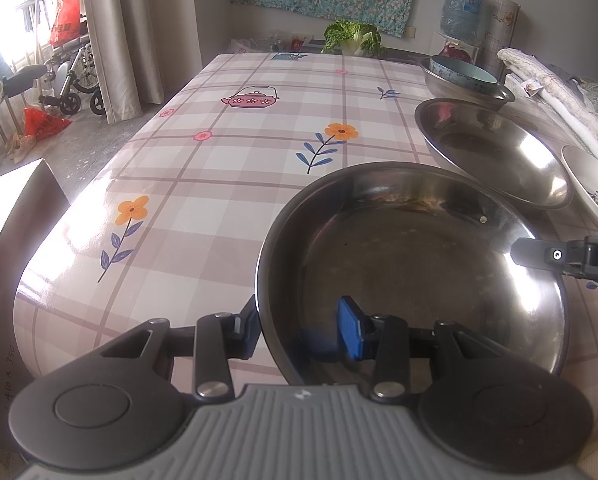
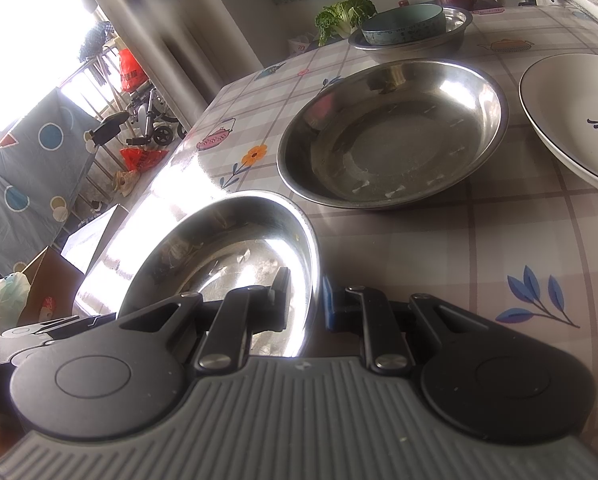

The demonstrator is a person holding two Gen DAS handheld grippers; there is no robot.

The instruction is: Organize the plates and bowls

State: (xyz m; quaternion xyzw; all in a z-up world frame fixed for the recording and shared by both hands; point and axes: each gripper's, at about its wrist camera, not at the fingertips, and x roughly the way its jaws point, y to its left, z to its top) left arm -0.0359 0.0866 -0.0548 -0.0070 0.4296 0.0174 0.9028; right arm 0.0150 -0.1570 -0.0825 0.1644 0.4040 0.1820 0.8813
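Down my left wrist, my left gripper (image 1: 299,330) stands parted astride the steel plate's (image 1: 411,264) near rim, not pinching. Down my right wrist, my right gripper (image 2: 305,300) clamps that plate's (image 2: 235,260) right rim; the second steel plate (image 2: 391,136) lies just beyond.

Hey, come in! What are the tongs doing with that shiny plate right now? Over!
Left tongs straddle near steel plate rim, not pinching. Right tongs shut on its rim. Second steel plate just beyond, apart. Over.
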